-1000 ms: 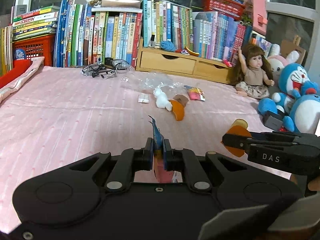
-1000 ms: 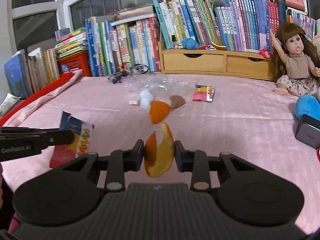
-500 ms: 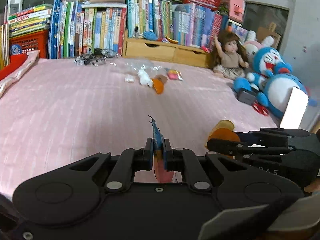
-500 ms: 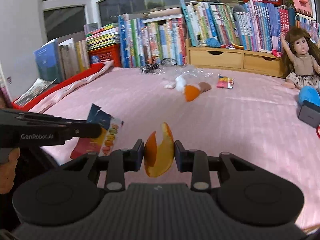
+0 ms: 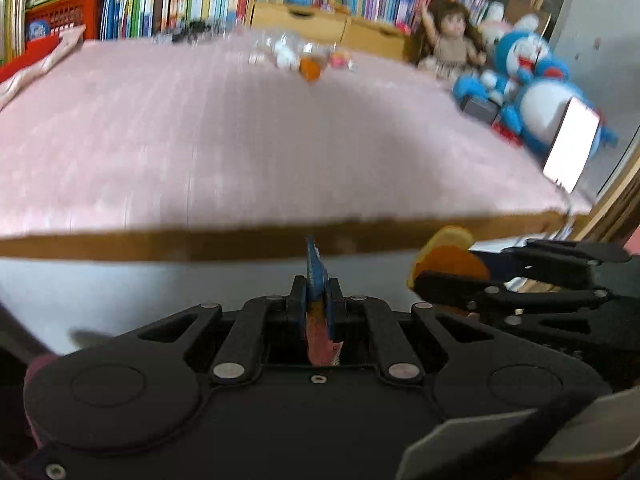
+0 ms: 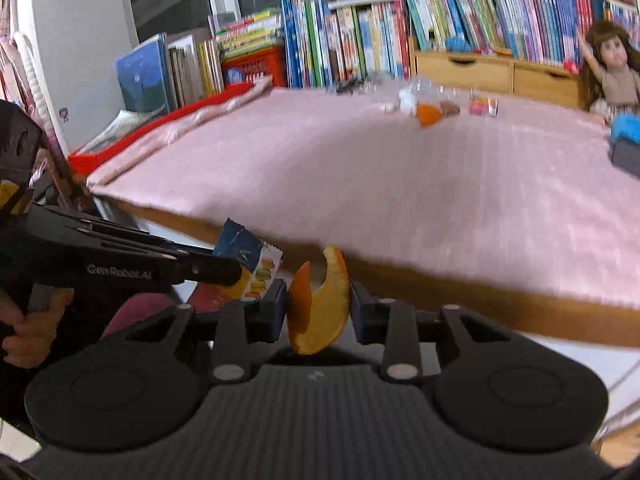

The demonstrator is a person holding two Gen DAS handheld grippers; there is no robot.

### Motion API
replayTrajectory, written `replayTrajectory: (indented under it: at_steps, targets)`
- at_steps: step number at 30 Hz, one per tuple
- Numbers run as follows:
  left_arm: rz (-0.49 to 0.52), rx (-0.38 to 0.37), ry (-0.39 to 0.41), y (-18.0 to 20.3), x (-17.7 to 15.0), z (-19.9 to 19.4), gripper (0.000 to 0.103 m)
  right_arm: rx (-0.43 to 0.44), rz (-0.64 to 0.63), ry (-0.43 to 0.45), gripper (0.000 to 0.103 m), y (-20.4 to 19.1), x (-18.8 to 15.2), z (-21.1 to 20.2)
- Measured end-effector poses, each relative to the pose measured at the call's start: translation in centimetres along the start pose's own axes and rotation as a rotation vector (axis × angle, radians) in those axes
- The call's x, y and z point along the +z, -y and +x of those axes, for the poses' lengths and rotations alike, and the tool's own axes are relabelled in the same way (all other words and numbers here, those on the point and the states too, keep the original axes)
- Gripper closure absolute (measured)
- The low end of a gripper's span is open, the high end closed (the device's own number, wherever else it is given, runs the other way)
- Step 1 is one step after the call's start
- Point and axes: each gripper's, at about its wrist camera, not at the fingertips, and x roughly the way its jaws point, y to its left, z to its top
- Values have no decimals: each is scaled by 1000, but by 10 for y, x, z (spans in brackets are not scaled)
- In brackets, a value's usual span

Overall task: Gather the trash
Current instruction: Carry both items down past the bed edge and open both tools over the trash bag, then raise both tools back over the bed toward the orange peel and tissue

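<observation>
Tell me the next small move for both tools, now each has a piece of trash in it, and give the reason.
Probably carry both on, away from the bed, towards wherever the trash goes; no bin shows in either view. The left tool is clamped on a snack wrapper and the right tool grips an orange peel, both already off the pink bed edge. More scraps remain far across the bed for afterwards.

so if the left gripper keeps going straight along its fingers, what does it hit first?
Probably the front edge of the pink-covered table, just past the snack wrapper the left gripper grips. Motion blur and fisheye leave depth unclear; it might pass under the edge.
</observation>
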Motion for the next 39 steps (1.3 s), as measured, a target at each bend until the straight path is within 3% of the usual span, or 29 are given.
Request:
replayTrajectory:
  at_steps: [10, 17, 22, 23, 27, 31, 39]
  targets:
    - [-22, 44, -176, -13, -32, 36, 94, -42, 97, -153, 63, 8, -49, 30]
    - [-22, 50, -227, -19, -42, 46, 92, -35, 107, -190, 60, 7, -59, 36]
    - [-19, 52, -244, -20, -39, 51, 89, -33, 109, -202, 53, 7, -58, 42]
    - [-18, 51, -246, -20, -39, 51, 89, -34, 109, -202, 44, 7, -57, 42]
    - [-17, 52, -252, -14, -34, 57, 79, -28, 105, -198, 37, 8, -55, 42]
    - [-10, 63, -250, -13, -33, 57, 65, -30, 101, -198, 36, 8, -55, 42]
    - [-17, 72, -255, -9, -32, 55, 57, -33, 101, -196, 35, 7, -54, 41]
